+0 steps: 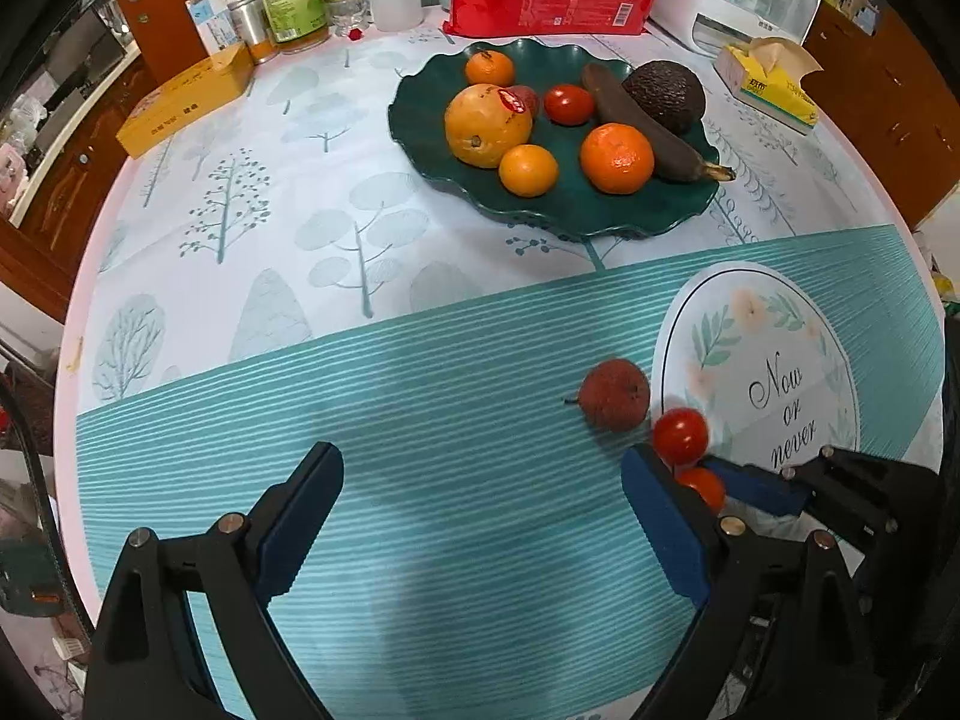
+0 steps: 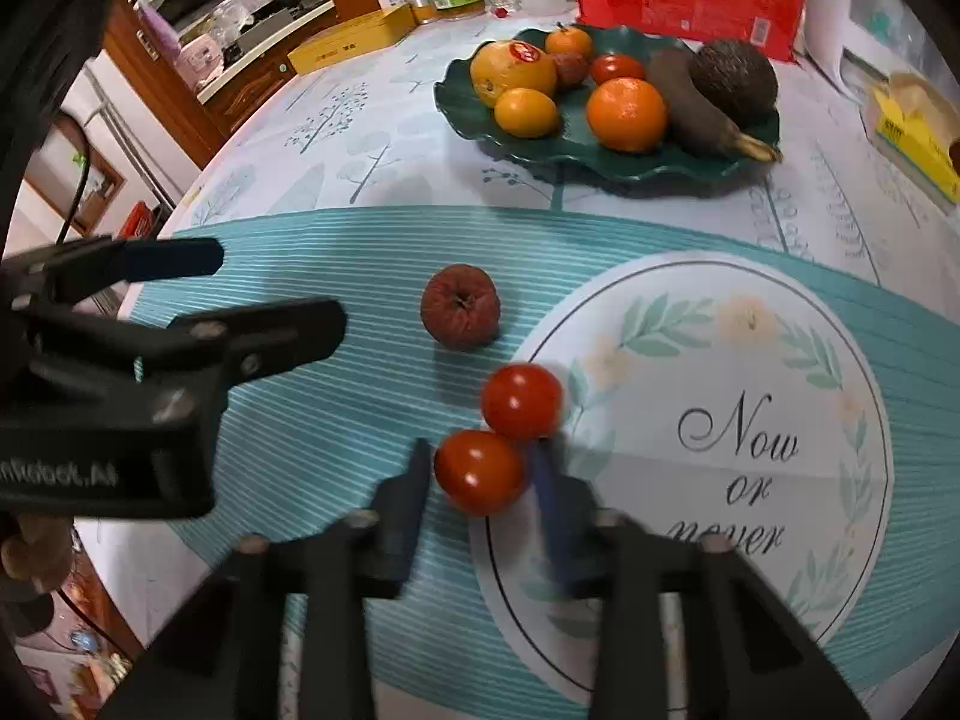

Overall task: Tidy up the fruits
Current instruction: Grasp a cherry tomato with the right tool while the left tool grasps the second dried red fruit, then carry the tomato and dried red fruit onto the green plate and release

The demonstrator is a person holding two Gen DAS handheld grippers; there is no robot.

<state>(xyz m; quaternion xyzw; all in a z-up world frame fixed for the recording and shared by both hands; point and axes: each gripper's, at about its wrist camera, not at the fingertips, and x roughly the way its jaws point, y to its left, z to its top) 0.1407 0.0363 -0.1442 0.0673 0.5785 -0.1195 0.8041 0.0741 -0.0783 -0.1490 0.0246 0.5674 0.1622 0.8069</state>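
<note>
Fruits to sort: three pieces lie loose on the bench (image 2: 336, 408), on its teal striped cloth: a near tomato (image 2: 480, 471), a second tomato (image 2: 522, 400) touching it on the far side, and a wrinkled dark-red fruit (image 2: 460, 307) a little beyond, apart from both.
Plate: green plate (image 2: 456, 102) farther back, already carrying oranges, a large yellow fruit, a tomato, a brown banana and an avocado.
Right tool (image 2: 477, 492): fingers part-spread, one on each side of the near tomato. The far-side finger is just beside or touching the skin; a narrow gap shows at the other. Motion blur hides whether pressure is applied, so no firm pinch can be confirmed.
Left tool (image 1: 483, 510): fingers wide apart, nothing between them, hanging over bare striped cloth, to the left of the loose fruit.
Handling, tomato: judged light, smooth and glossy, so likely to slip; thin skin, easily bruised. Grip across the widest part with light pressure. Being round, it may roll, and may nudge its neighbour.
Handling, wrinkled fruit: judged soft and shrivelled; rough skin should hold better. Grip across the body, not the stalk.
Right wrist view only: both fingers around the near tomato, and the stalk hollow of the wrinkled fruit.
Left wrist view only: the spread of the left tool; here its right finger half hides the near tomato (image 1: 703, 487).
</note>
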